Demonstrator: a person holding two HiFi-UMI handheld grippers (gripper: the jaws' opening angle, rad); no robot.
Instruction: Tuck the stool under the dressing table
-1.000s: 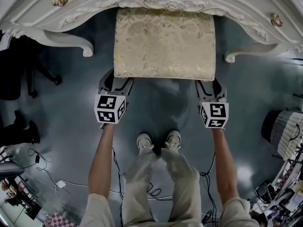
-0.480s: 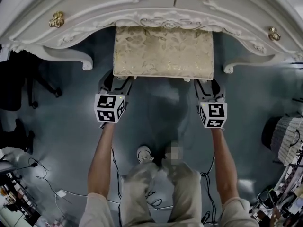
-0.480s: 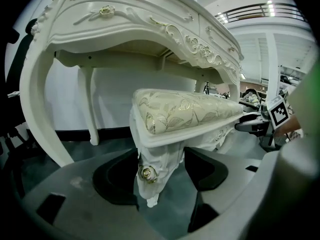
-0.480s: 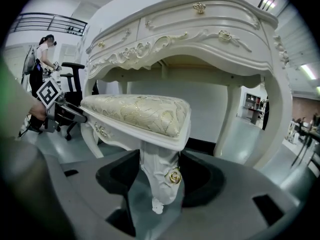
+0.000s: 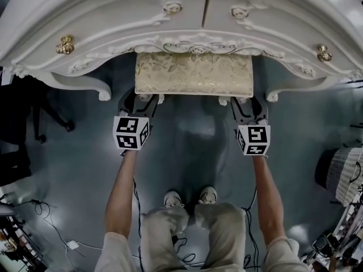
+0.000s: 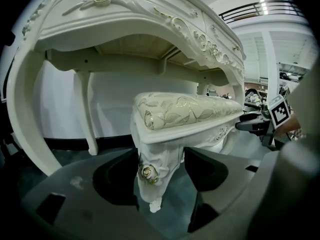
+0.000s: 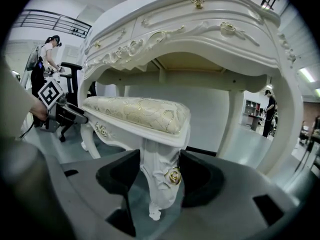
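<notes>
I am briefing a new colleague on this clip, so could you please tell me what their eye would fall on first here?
The ornate white dressing table with gold knobs fills the top of the head view, with the cream brocade stool partly tucked beneath its carved apron. Just below, the left hand-held gripper and right hand-held gripper each clasp one of the stool's near legs.

Stool (image 5: pixel 194 72) ahead of both jaws, mostly under table (image 5: pixel 113 21). Left leg (image 6: pixel 152 171) between left gripper (image 5: pixel 139 99) jaws. Right leg (image 7: pixel 160 176) between right gripper (image 5: pixel 245 103) jaws. Table legs (image 5: pixel 85 84) flank stool, outward of each gripper.
</notes>
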